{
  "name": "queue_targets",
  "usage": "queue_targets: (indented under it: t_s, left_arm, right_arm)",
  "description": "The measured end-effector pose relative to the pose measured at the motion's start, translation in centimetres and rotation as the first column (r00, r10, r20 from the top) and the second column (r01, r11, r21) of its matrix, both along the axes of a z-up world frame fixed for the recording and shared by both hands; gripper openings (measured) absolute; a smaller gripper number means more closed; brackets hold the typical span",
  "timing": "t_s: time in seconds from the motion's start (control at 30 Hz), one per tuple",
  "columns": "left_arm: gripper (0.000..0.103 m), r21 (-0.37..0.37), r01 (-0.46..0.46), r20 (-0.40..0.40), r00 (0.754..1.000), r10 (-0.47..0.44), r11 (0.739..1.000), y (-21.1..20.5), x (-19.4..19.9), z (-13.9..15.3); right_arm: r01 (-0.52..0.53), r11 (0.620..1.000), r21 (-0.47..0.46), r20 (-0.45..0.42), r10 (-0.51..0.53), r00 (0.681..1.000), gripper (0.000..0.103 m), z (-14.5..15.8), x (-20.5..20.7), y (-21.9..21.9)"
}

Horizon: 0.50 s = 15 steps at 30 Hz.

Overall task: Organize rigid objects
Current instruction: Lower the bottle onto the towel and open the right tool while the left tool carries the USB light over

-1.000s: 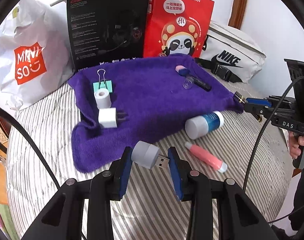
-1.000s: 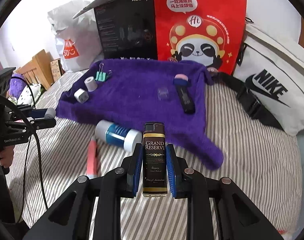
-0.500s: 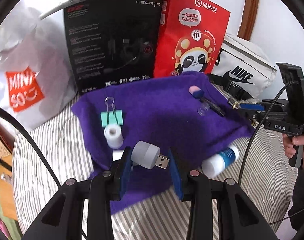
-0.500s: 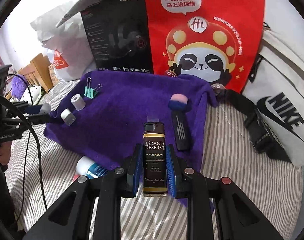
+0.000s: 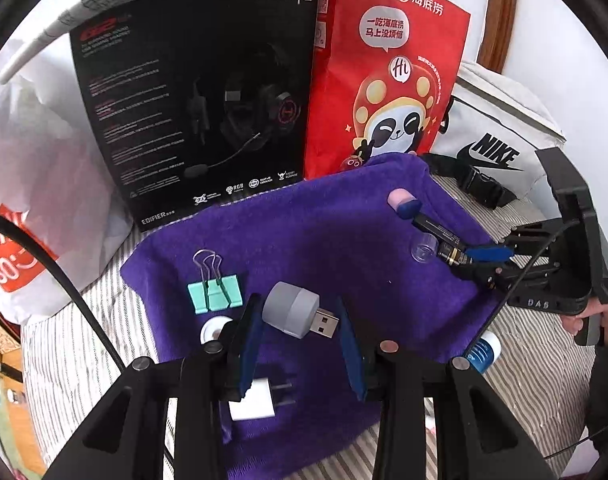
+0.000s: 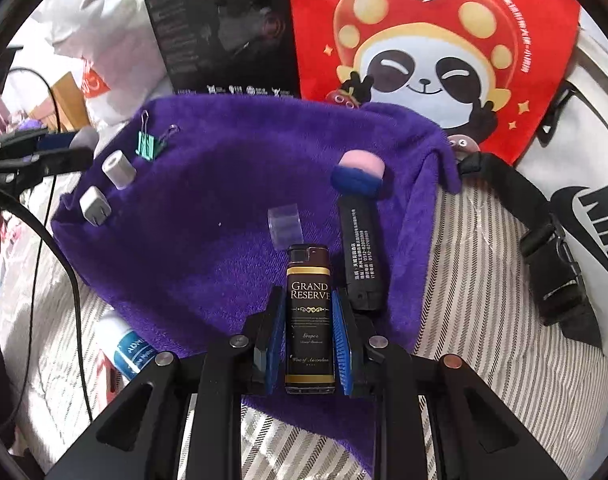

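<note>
Grey USB plug adapter point(image 5: 300, 315) sits gripped in the left claw point(image 5: 300, 344) above the purple fleece cloth point(image 5: 323, 240). Rightward, the right claw point(image 6: 308, 334) clamps a dark brown lighter point(image 6: 309, 316) labelled "GRAND RESERVE", beside a black printed stick point(image 6: 361, 256).

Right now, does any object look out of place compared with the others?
Yes. The blue and white bottle lies on its side on the striped sheet, off the purple towel, where the other small items lie. It is partly hidden under the towel's edge.
</note>
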<state>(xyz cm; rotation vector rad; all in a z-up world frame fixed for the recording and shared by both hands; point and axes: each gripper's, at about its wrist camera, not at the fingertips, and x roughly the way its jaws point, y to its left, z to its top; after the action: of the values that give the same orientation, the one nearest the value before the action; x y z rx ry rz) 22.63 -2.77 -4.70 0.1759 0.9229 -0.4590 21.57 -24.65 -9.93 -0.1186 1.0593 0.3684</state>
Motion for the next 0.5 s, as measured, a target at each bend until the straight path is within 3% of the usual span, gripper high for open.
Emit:
queue_targets:
  t_s: [0.37,0.5]
  left_arm:
    - [0.035,-0.020,-0.015,-0.013,1.000,0.015,1.000,0.9,1.5,-0.9]
    - [0.035,-0.020,-0.040,-0.019,0.999,0.040,0.999,1.7,1.9,-1.2]
  right_arm:
    - [-0.011,1.000,-0.026,-0.006,0.011,1.000,0.025,-1.1,0.7,0.7]
    - [-0.025,1.000,-0.003,-0.003,0.025,1.000,0.036,-0.9,0.4,0.6]
